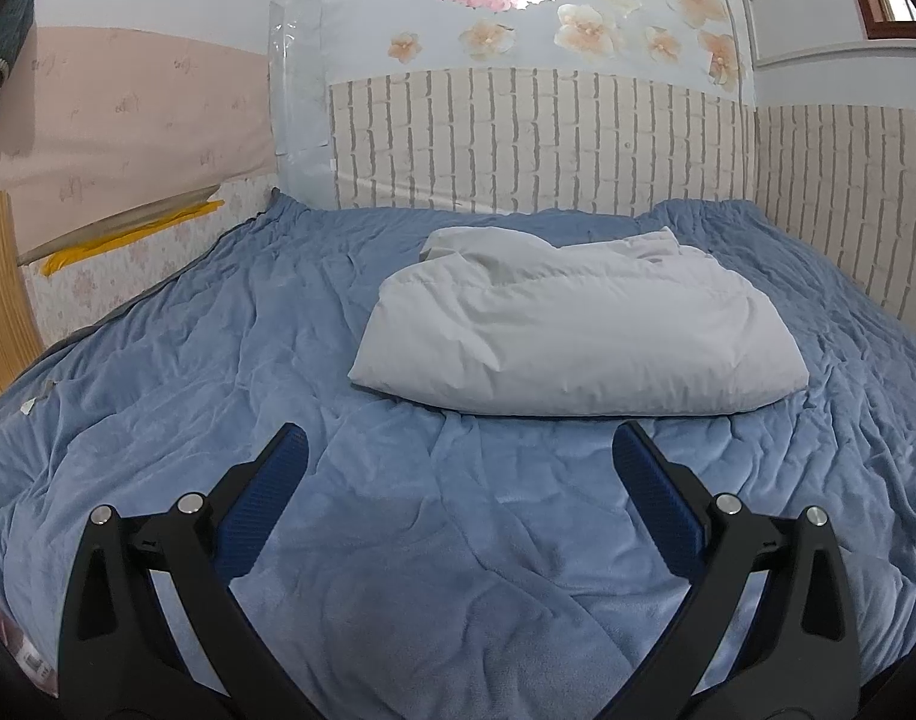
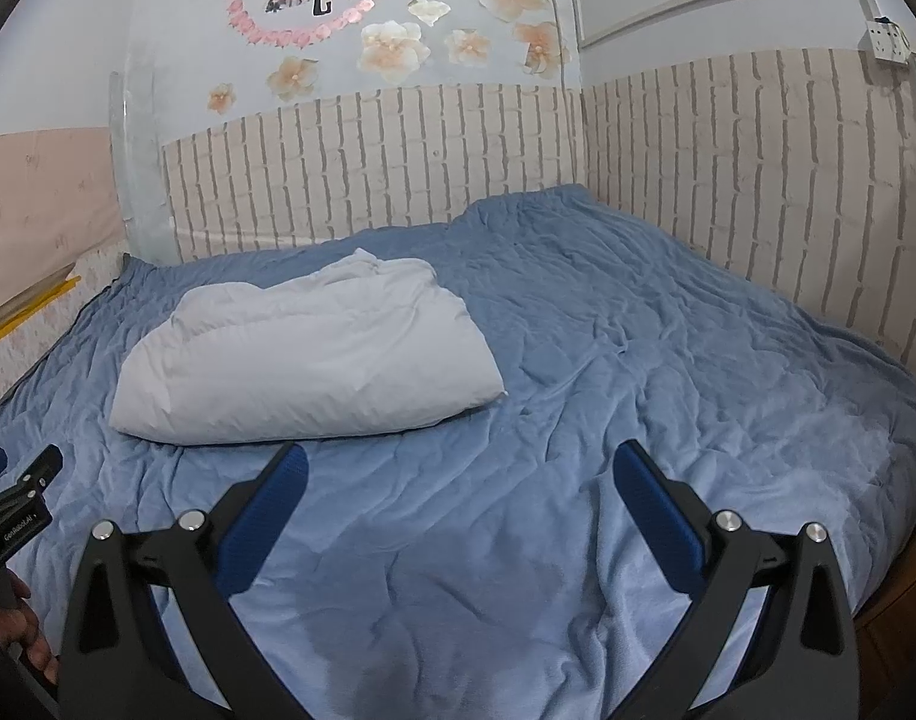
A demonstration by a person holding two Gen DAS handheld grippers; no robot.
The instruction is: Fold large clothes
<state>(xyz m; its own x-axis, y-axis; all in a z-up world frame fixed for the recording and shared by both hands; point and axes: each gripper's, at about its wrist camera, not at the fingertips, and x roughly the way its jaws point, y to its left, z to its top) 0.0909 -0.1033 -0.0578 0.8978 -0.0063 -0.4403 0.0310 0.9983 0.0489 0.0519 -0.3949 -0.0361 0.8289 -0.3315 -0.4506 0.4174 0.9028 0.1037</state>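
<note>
Looking along the left gripper (image 1: pixel 458 450), its jaws stand wide apart and empty above the blue bedspread (image 1: pixel 218 360). The task's thing, a pale grey garment (image 1: pixel 578 336), lies ahead of the tips, past the middle of the bed and clear of both fingers. It already forms a compact, puffy bundle with a rounded folded edge facing the camera, so the folding looks largely done; at most a last tidy or a further fold remains. Its far side bunches up loosely, and what kind of garment it is cannot be told, since sleeves and collar are tucked away or hidden

From the right gripper (image 2: pixel 458 468), jaws likewise spread and holding nothing, the garment (image 2: pixel 302 354) sits ahead and to the left, well apart from the tips. The left gripper (image 2: pixel 20 480) shows only as a sliver at the left border, with part of a hand (image 2: pixel 20 630) below it; the fisheye rim cuts off the rest. The bed's near edge is hidden behind the gripper frame
</note>
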